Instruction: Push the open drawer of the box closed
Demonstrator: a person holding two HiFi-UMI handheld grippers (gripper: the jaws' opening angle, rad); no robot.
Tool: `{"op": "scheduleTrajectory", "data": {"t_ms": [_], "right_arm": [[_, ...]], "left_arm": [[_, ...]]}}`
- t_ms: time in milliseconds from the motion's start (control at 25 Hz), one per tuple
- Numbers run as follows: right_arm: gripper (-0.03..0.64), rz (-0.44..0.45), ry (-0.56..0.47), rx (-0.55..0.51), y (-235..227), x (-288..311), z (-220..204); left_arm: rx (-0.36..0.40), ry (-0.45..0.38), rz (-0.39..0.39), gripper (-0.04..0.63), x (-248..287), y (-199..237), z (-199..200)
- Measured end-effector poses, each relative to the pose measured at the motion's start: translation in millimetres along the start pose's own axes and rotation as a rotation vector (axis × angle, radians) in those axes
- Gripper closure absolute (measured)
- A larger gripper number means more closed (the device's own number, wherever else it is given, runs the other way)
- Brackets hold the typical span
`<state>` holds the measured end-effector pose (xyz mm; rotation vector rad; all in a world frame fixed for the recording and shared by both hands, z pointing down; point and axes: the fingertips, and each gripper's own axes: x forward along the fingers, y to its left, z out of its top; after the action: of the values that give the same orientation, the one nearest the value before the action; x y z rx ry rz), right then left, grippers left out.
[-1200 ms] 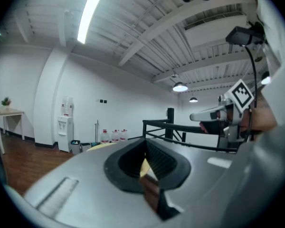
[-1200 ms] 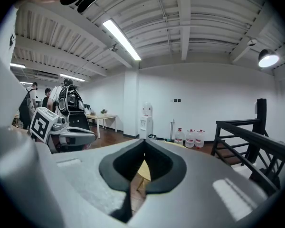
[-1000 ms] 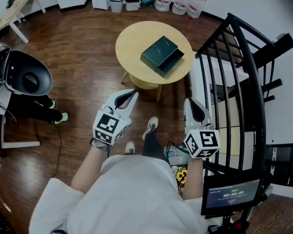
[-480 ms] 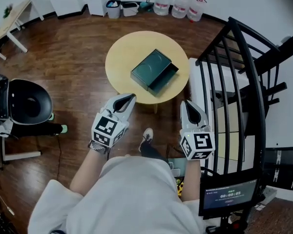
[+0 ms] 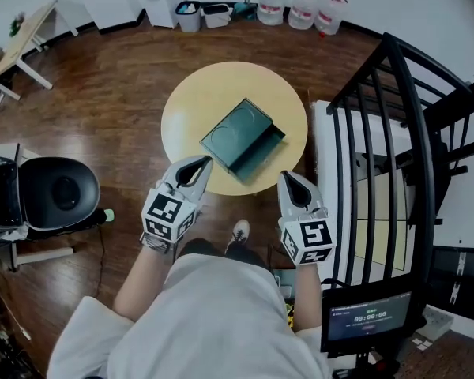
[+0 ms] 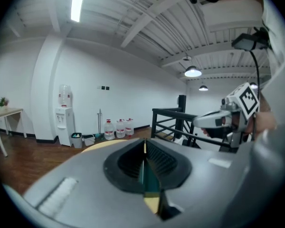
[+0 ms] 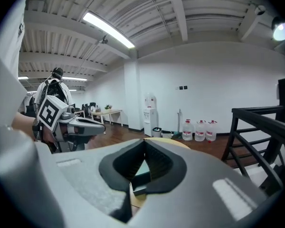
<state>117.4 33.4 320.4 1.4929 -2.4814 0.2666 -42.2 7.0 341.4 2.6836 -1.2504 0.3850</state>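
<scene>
— Ahead of your left hand-held gripper (image 5: 193, 166) and right hand-held gripper (image 5: 291, 181)?
— One box (image 5: 235, 131), one open drawer (image 5: 262, 153), one table (image 5: 193, 101). Right closed, empty; left nearly closed, just parting, empty.

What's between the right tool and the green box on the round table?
Only bare table: the head view shows the right tool at the table's edge, apart from the box and its open drawer.

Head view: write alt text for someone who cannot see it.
A person holds two empty grippers at the near edge of a round yellow table bearing a dark green box, its drawer open toward the right gripper. Jaws of the left gripper have just been opening, barely; the right's are shut.
</scene>
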Motion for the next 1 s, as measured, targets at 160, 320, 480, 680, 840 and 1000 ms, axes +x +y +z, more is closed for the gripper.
{"op": "scheduleTrajectory", "data": {"t_ms": [160,320,480,680,840,1000], "right_arm": [[0.614,-0.011,0.024,0.004,-13.4,12.3,-1.0],[0.614,-0.006,0.035,0.015,-19.6,24.4,-2.3],[0.614,-0.052,0.05,0.039,-33.1,36.9,-8.4],[0.614,-0.111,0.072,0.085,-49.2,50.9,-23.6],[0.614,-0.133,0.11,0.089,-52.9,60.4,-35.4],[0.614,-0.134,0.16,0.079,-57.8,74.2,-51.8]], "left_arm": [[0.001,0.027,0.008,0.574,12.7,4.5,-1.4],[0.007,0.058,-0.015,0.572,23.8,11.4,-5.3],[0.006,0.098,-0.029,0.562,36.6,26.3,-12.2],[0.013,0.159,-0.069,0.557,57.0,46.8,-27.8],[0.047,0.211,-0.111,0.542,72.6,59.4,-39.3],[0.045,0.234,-0.12,0.531,92.7,72.3,-47.8]]}}
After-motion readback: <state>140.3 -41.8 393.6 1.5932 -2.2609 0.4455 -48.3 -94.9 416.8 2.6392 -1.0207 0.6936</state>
